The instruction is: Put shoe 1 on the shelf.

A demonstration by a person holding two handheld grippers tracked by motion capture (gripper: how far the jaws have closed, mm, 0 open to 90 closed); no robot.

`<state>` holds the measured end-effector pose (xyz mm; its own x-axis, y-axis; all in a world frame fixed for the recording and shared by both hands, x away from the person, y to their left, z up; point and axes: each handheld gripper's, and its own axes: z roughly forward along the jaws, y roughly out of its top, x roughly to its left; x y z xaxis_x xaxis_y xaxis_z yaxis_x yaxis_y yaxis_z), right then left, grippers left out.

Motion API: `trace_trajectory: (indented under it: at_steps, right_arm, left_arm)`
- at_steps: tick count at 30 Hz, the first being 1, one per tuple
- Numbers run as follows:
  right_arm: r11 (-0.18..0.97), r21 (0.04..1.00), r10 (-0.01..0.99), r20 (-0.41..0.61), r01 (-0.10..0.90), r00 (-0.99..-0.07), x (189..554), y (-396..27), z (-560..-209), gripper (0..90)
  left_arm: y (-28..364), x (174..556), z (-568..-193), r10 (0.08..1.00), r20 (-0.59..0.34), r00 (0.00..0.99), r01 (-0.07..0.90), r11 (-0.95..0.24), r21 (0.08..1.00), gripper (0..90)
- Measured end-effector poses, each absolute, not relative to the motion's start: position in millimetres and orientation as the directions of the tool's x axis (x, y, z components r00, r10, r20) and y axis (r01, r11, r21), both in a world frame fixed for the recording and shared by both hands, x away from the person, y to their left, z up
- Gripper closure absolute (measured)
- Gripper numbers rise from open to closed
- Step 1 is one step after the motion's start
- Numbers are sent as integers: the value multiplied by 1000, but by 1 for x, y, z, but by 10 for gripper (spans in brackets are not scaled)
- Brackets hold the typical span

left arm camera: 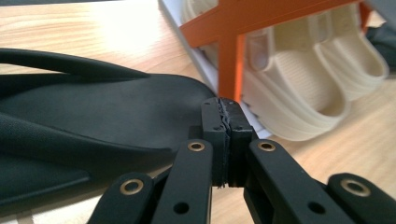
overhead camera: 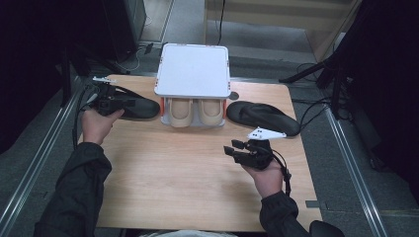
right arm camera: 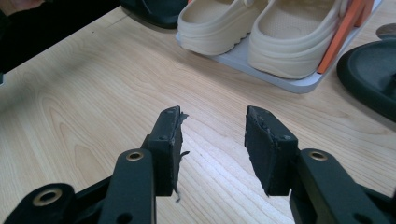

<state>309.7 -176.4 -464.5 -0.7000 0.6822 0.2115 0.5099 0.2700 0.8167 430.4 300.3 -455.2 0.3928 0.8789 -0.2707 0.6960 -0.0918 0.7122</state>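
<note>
Black flip-flop [overhead camera: 129, 105] lies flat just left of the white shoe rack [overhead camera: 192, 71], long axis pointing toward it. Left gripper [left arm camera: 226, 112] pinched closed above its sole; right gripper [right arm camera: 212, 135] gapes, empty.

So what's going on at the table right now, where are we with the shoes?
A person works two handheld grippers at a wooden table. The left gripper is down at the black flip-flop on the left, with its jaws closed together at the sole's edge; whether they pinch it I cannot tell. The right gripper hovers open over bare wood. A second black flip-flop lies to the right of the small white rack, whose lower shelf holds a pair of cream clogs.
</note>
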Motion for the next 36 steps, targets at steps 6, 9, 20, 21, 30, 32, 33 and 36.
trace_trajectory:
  at_steps: [6, 9, 20, 21, 30, 32, 33, 36]
  right_arm:
    - [262, 811, 697, 216, 523, -684, 307, -182, -468, 574]
    - [259, 813, 702, 213, 522, -680, 306, -184, -468, 574]
    - [261, 807, 710, 212, 530, -672, 301, -185, -471, 574]
    - [261, 808, 710, 211, 529, -672, 300, -185, -471, 574]
    - [256, 810, 718, 206, 527, -665, 300, -189, -470, 574]
    - [257, 809, 718, 207, 529, -665, 301, -189, -470, 574]
    - [258, 809, 717, 207, 529, -666, 301, -189, -470, 574]
    - [261, 810, 713, 205, 526, -670, 302, -188, -470, 574]
  left_arm:
    - [300, 444, -470, 878, -287, 383, 719, -89, 689, 900]
    - [301, 450, -480, 884, -294, 363, 728, -72, 682, 900]
    - [303, 463, -503, 909, -259, 326, 735, -71, 674, 900]
    - [303, 464, -504, 911, -254, 326, 737, -76, 672, 900]
    - [299, 468, -517, 920, -233, 314, 755, -93, 649, 900]
    - [298, 469, -518, 921, -239, 308, 754, -84, 651, 900]
    - [298, 469, -518, 921, -239, 309, 754, -84, 652, 900]
    - [301, 467, -519, 916, -260, 306, 757, -68, 650, 900]
